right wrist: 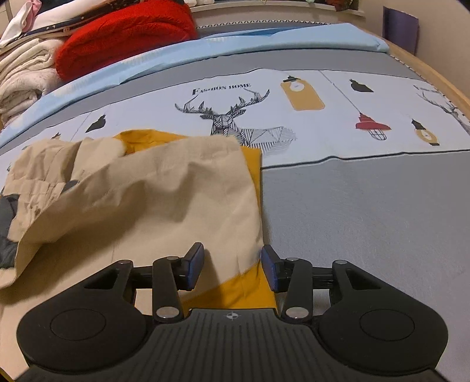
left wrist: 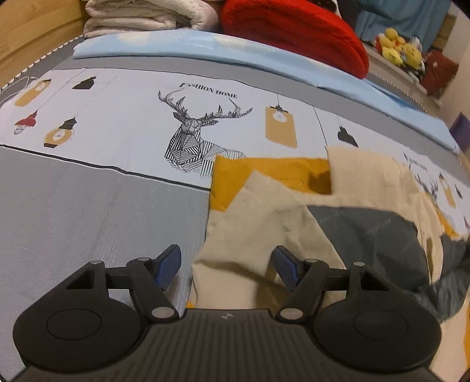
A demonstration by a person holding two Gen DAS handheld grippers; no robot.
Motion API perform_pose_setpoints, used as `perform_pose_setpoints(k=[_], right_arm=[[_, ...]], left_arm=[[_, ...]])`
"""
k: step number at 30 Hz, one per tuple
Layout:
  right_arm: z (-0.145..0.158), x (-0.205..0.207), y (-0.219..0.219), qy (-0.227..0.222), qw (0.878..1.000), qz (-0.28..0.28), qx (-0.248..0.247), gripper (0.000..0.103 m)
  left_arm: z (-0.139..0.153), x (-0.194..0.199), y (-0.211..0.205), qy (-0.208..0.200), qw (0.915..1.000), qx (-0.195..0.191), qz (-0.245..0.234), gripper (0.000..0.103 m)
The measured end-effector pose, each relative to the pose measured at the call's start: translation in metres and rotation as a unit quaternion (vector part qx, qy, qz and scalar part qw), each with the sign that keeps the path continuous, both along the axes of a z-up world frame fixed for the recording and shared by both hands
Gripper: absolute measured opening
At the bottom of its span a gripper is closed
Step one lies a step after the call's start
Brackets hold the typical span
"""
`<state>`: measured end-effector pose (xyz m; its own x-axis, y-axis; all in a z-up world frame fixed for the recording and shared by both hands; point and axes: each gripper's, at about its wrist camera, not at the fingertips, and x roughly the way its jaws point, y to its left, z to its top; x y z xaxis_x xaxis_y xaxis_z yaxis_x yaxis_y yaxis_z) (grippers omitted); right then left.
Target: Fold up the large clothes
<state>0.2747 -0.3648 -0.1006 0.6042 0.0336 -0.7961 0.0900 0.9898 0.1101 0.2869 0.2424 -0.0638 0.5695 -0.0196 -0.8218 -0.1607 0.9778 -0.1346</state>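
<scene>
A large garment in beige, mustard yellow and dark grey (left wrist: 264, 211) lies crumpled on the bed. In the left wrist view it fills the lower right, with a beige flap reaching down between the fingers of my left gripper (left wrist: 226, 261). Those jaws stand wide and the blue pads (left wrist: 171, 264) are clear of the cloth. In the right wrist view the same garment (right wrist: 147, 191) spreads across the left half. Its right edge, beige over yellow, lies between the fingers of my right gripper (right wrist: 232, 260). That gripper is open too, with a gap at each pad.
The bed cover (left wrist: 88, 205) is grey with a white band printed with deer and lamps. At the back lie a light blue pad (right wrist: 264, 41), a red blanket (right wrist: 126, 32) and folded cream blankets (left wrist: 141, 14). Yellow plush toys (left wrist: 402, 50) sit far right. A wooden frame (right wrist: 440, 85) edges the bed.
</scene>
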Motion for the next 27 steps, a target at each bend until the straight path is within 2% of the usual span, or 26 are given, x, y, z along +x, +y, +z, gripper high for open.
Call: perform_pose_setpoints(k=[3,6,7,8,10,12,14,16,17,19,20,21,22,23,25,27], right_arm=[[0.004,0.004,-0.006,-0.012,1.0,-0.01,0.008,0.043],[0.006,0.004,-0.009,-0.021,1.0,-0.011,0.011,0.028],[0.006,0.005,-0.01,-0.022,1.0,-0.01,0.013,0.023],[0.005,0.005,-0.011,-0.022,1.0,-0.009,0.014,0.021],[0.005,0.005,-0.012,-0.025,1.0,-0.005,0.015,0.006],[0.011,0.003,-0.011,-0.045,0.999,-0.001,0.007,0.0],[0.026,-0.002,-0.015,-0.091,0.995,-0.011,0.031,0.0],[0.04,-0.007,-0.028,-0.134,0.987,-0.049,0.075,0.0],[0.04,-0.007,-0.035,-0.134,0.985,-0.072,0.081,0.0],[0.026,-0.002,-0.048,-0.095,0.984,-0.118,0.098,0.0],[0.018,0.001,-0.053,-0.069,0.983,-0.13,0.112,0.0],[0.01,0.003,-0.056,-0.045,0.982,-0.136,0.122,0.001],[0.004,0.005,-0.056,-0.03,0.983,-0.134,0.122,0.005],[0.001,0.006,-0.053,-0.021,0.984,-0.13,0.116,0.005],[-0.001,0.009,-0.048,-0.015,0.988,-0.116,0.1,0.008],[-0.003,0.011,-0.044,-0.01,0.99,-0.105,0.089,0.011]], left_arm=[[-0.003,0.007,0.001,-0.001,1.0,-0.004,0.0,0.074],[-0.008,0.013,-0.001,-0.001,1.0,-0.003,-0.007,0.07],[-0.009,0.014,-0.001,-0.001,0.9999,-0.003,-0.012,0.06],[-0.011,0.015,-0.002,-0.001,0.9998,-0.002,-0.018,0.034],[-0.009,0.016,-0.002,-0.008,0.9996,0.006,-0.025,0.001],[0.004,0.013,0.008,-0.048,0.9987,-0.017,-0.008,0.001],[0.016,0.007,0.024,-0.094,0.9932,-0.061,0.035,0.001],[0.013,0.007,0.037,-0.089,0.99,-0.08,0.075,0.002],[0.008,0.009,0.04,-0.072,0.9899,-0.086,0.087,0.003],[-0.003,0.012,0.046,-0.037,0.9883,-0.11,0.098,0.006],[-0.006,0.013,0.048,-0.024,0.9868,-0.126,0.099,0.016],[-0.008,0.013,0.049,-0.019,0.9857,-0.136,0.097,0.021],[-0.009,0.013,0.049,-0.018,0.9854,-0.139,0.096,0.033],[-0.009,0.014,0.049,-0.017,0.9859,-0.138,0.093,0.04],[-0.012,0.016,0.048,-0.008,0.9865,-0.138,0.089,0.046],[-0.017,0.019,0.045,0.005,0.9865,-0.139,0.088,0.046]])
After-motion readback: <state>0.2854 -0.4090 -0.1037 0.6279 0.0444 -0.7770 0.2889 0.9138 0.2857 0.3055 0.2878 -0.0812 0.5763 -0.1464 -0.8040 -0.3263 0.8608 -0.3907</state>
